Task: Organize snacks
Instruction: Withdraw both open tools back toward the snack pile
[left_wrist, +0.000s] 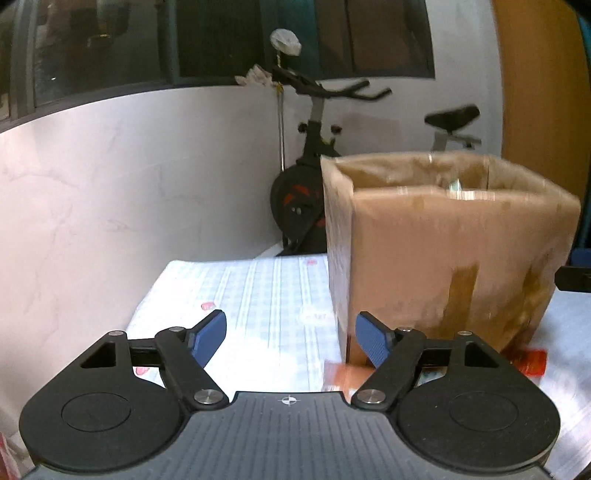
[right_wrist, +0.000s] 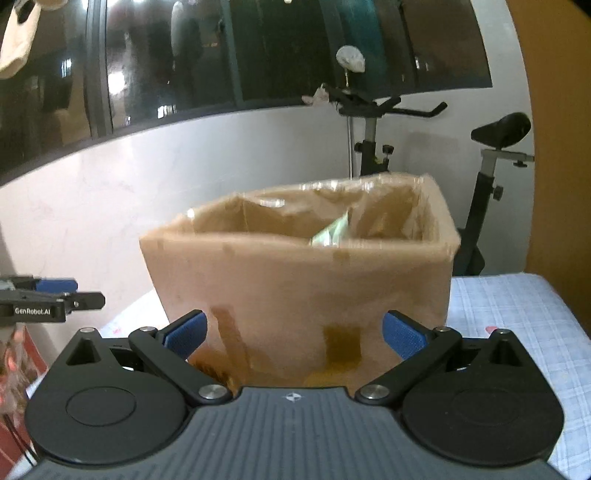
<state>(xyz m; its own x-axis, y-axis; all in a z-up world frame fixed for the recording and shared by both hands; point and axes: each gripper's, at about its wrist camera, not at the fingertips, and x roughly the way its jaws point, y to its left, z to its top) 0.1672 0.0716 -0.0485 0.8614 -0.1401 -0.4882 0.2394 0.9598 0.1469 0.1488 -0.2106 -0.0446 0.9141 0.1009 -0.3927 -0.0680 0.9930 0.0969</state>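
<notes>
An open cardboard box (left_wrist: 443, 243) lined with clear plastic stands on the checked tablecloth (left_wrist: 258, 295). In the right wrist view the box (right_wrist: 303, 280) fills the middle, and a pale green packet (right_wrist: 332, 232) leans inside it. My left gripper (left_wrist: 290, 338) is open, just left of the box's near corner, with nothing between its blue pads (left_wrist: 208, 338). An orange packet (left_wrist: 343, 373) lies at the box's foot by its right finger. My right gripper (right_wrist: 293, 332) is wide open in front of the box wall. The left gripper (right_wrist: 55, 291) shows at that view's left edge.
A red packet (left_wrist: 532, 363) lies at the box's right foot. Yellowish wrappers (right_wrist: 325, 376) lie blurred under the right gripper. An exercise bike (left_wrist: 314, 177) stands behind the table against the white wall. A wooden panel (left_wrist: 543, 92) rises at the right.
</notes>
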